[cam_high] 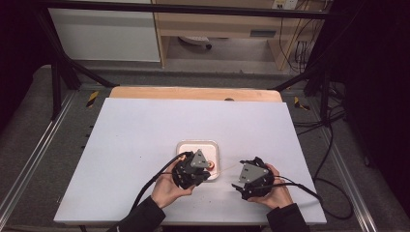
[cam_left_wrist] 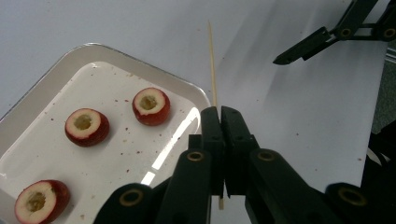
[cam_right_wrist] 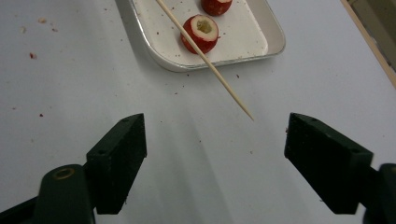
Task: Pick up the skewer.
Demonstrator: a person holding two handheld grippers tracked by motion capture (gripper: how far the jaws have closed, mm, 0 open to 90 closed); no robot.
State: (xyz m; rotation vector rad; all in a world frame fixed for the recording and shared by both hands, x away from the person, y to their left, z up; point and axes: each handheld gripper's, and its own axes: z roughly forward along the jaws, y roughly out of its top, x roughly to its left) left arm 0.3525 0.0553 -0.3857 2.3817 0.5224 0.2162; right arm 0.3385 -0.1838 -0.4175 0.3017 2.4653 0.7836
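A white tray [cam_left_wrist: 93,51] holds three red cored fruit pieces [cam_left_wrist: 151,106] [cam_left_wrist: 87,127] [cam_left_wrist: 41,200]. My left gripper [cam_left_wrist: 220,112] is shut on a thin wooden skewer [cam_left_wrist: 212,65], whose point sticks out over the bare table past the tray's corner. In the high view the left gripper [cam_high: 207,169] hangs over the tray's [cam_high: 183,144] near right corner. My right gripper [cam_right_wrist: 215,140] is open, with nothing between its jaws. The skewer tip [cam_right_wrist: 247,114] ends just ahead of them, slanting across one fruit piece [cam_right_wrist: 201,32]. The right gripper [cam_high: 240,174] is to the right of the tray.
The white table top [cam_high: 145,125] has a wooden strip [cam_high: 193,93] along its far edge. Small red crumbs [cam_right_wrist: 32,55] lie on the surface. Cables [cam_high: 154,179] trail from both grippers toward the near edge. Dark frame bars [cam_high: 63,63] stand around the table.
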